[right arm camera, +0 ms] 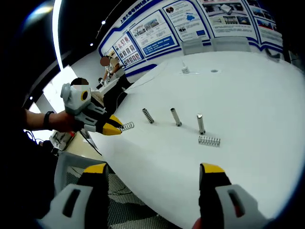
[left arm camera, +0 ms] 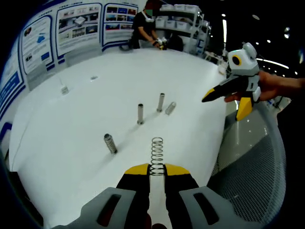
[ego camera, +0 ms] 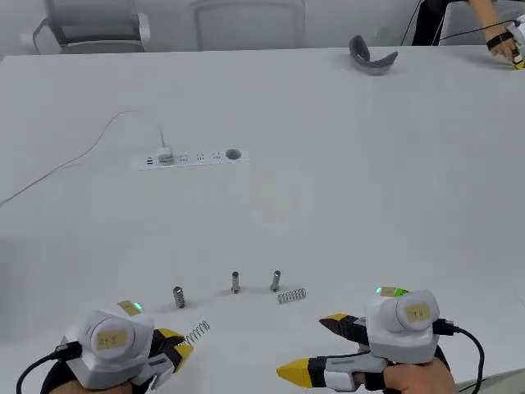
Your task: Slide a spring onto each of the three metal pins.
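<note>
From the head view, the left tongs (ego camera: 176,349) pinch the held spring (ego camera: 198,332) by one end, near the sprung pin (ego camera: 179,297). Two bare pins (ego camera: 235,282) (ego camera: 276,281) stand to its right, and a loose spring (ego camera: 291,295) lies on the desk (ego camera: 328,205) beside the farthest. The right tongs (ego camera: 312,346) gape wide, empty.

In the left gripper view, the held spring (left arm camera: 156,151) juts straight ahead from the closed tips.

In the right gripper view, the loose spring (right arm camera: 209,140) lies ahead of the spread tips, apart from them.

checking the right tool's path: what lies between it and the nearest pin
Between the open right tool and that pin, a loose spring lies on the table near the pin, seen in the right gripper view; the rest is bare.
</note>
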Demonstrator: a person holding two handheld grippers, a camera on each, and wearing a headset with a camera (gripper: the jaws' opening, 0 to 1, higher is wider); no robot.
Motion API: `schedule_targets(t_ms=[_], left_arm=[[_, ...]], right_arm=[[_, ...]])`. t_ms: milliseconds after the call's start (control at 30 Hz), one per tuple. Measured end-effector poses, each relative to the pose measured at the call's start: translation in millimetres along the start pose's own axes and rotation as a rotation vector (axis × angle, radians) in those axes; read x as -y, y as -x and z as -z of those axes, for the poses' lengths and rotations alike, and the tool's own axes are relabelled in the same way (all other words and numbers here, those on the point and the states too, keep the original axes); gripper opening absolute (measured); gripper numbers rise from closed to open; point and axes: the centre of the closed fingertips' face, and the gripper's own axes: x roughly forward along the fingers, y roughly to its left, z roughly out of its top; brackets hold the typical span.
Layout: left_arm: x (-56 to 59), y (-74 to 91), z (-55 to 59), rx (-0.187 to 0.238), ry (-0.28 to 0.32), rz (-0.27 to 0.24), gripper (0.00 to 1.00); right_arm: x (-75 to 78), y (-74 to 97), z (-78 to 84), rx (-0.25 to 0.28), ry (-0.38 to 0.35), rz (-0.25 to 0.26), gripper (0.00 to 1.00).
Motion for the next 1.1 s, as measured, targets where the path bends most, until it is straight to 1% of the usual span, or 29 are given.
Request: schedule_targets(t_ms=[67,167,267,367,567,667,733,833,967,1100], left_arm=[[1.5,4.3,-3.3,0.008,-0.008,0.006,0.1],[4.3,10.7,-8.0,0.014,-0.039,0.014,0.1],[5.4,15.1,-12.4,0.02,-0.057,0.019,0.1],[6.3,17.4,-15.3,0.025,-0.067,0.026,0.1],[14.1,19.8,-25.0,0.038,-0.085,0.043,0.1],[23.1,20.0,-35.9,0.057,-0.099,0.06,0.1],[27.7,18.8,-41.2,0.066,-0.106,0.069,0.1],[37.6,15.7,-50.0,0.078,-0.129,0.091,0.1],[47.4,14.2,-58.7,0.088,-0.142,0.115,0.1],[55.4,12.2,-63.9,0.091,-0.166,0.135,0.1]], right_arm=[[-2.6,-1.0,-1.2,0.002,0.001,-0.008,0.78],[-6.7,-3.3,-5.6,0.016,-0.006,-0.032,0.77],[-9.2,-4.4,-8.0,0.017,-0.001,-0.043,0.76],[-11.4,-5.6,-10.3,0.015,0.005,-0.053,0.76],[-18.8,-8.1,-18.7,0.034,0.004,-0.088,0.73],[-28.9,-10.1,-24.4,0.042,0.007,-0.141,0.72],[-33.2,-11.3,-26.7,0.045,0.015,-0.161,0.7],[-40.6,-13.6,-30.4,0.043,0.017,-0.197,0.68],[-44.2,-15.5,-33.5,0.045,0.007,-0.221,0.66],[-51.3,-14.4,-43.5,0.078,-0.029,-0.268,0.61]])
